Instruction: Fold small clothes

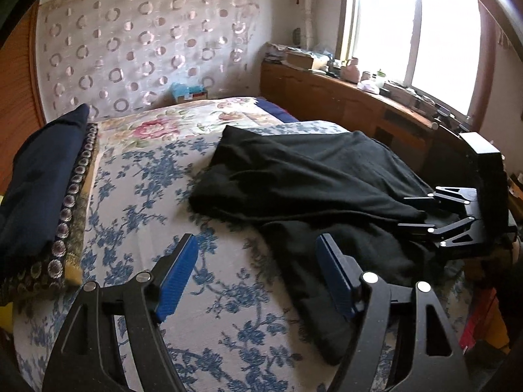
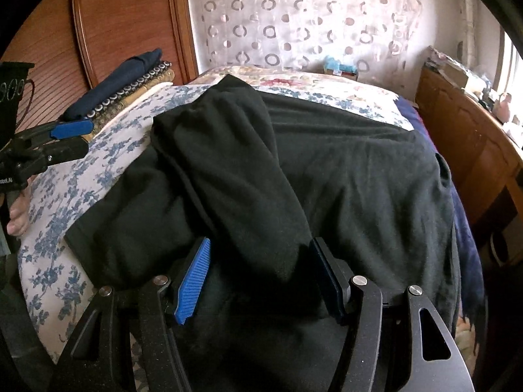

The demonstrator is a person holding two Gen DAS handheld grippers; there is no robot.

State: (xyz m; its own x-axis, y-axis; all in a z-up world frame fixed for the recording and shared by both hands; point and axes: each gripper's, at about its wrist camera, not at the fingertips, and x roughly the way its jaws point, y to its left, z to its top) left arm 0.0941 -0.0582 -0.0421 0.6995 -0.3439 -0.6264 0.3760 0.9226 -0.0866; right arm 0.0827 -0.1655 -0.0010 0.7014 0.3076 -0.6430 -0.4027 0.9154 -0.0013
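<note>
**Black garment spread on the floral bed**

The left gripper hovers with its jaws wide apart over the blue-flowered bedcover, its right pad at the near edge of the black garment. The right gripper sits at the garment's right side. A folded navy pile lies far left.

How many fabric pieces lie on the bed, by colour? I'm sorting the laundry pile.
Black: 1, the black garment spread on the floral bedspread
Navy: 1, the folded navy cloth at the side
Patterned gold-brown: 1, the circle-trimmed textile under the navy one
Total: 3
</note>
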